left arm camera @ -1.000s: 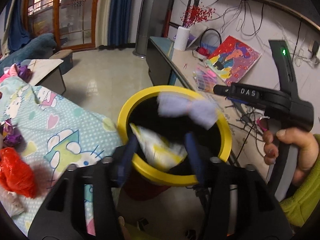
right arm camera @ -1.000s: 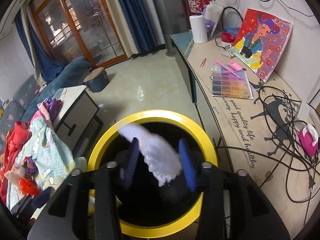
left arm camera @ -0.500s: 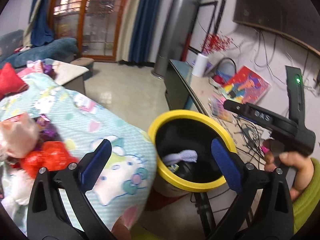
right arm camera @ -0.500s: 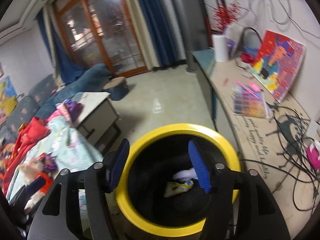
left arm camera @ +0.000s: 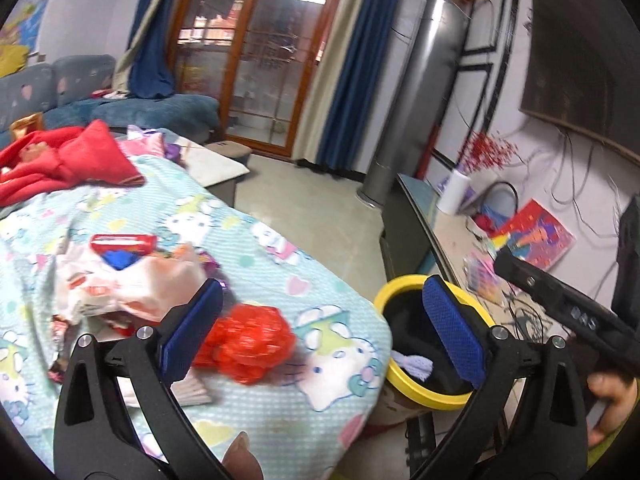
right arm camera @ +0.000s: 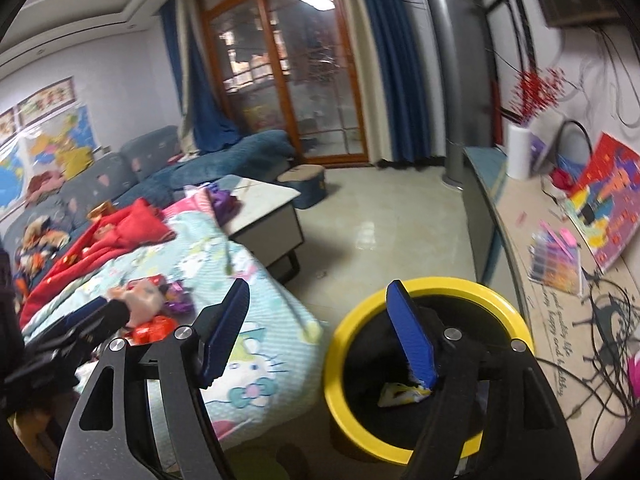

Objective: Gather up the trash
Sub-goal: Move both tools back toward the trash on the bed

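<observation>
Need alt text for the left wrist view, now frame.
The open, empty left gripper hangs over a cartoon-print blanket, with a crumpled red bag and other wrappers lying on it. A yellow-rimmed bin beside the blanket holds a pale purple wad.

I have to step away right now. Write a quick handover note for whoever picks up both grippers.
Left gripper: open, empty.
Right gripper: its jaws have just been opening; nothing between them.
Bin: yellow-rimmed, beside the blanket's edge; a pale purple scrap and a yellow-white wrapper lie inside.
Done: those two pieces are binned.
Left: red crumpled bag, pale pink bag, red packet and small purple bits on the blanket.
</observation>
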